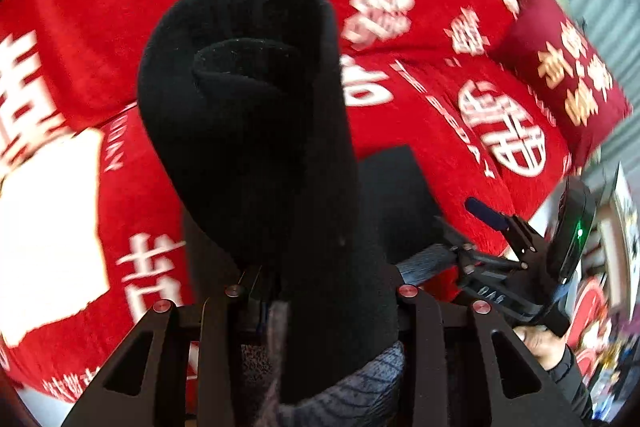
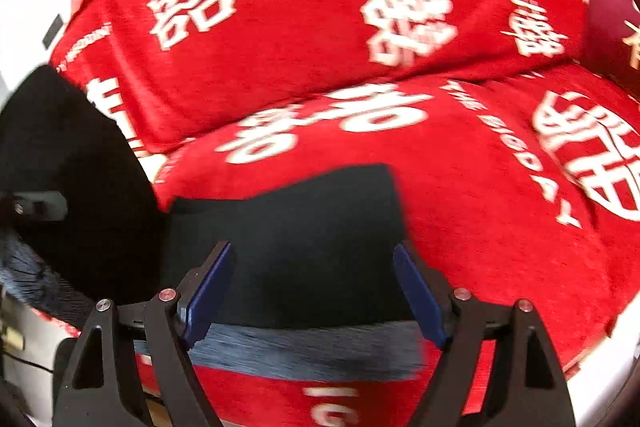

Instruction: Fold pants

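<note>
The black pants (image 2: 296,251) with a grey ribbed waistband (image 2: 304,347) lie on a red sofa cover. In the left wrist view a thick fold of the black pants (image 1: 256,131) stands up in front of the camera, pinched in my left gripper (image 1: 276,291), which is shut on it and lifted. My right gripper (image 2: 316,291) is open, its blue pads (image 2: 420,299) spread either side of the flat pants near the waistband. The right gripper also shows in the left wrist view (image 1: 480,227), open.
The red sofa cover (image 2: 460,227) with white characters spans seat and backrest. A dark red cushion (image 1: 560,75) sits at the right end. A bright white patch (image 1: 44,227) lies on the cover at left. Cluttered room edge shows at far right.
</note>
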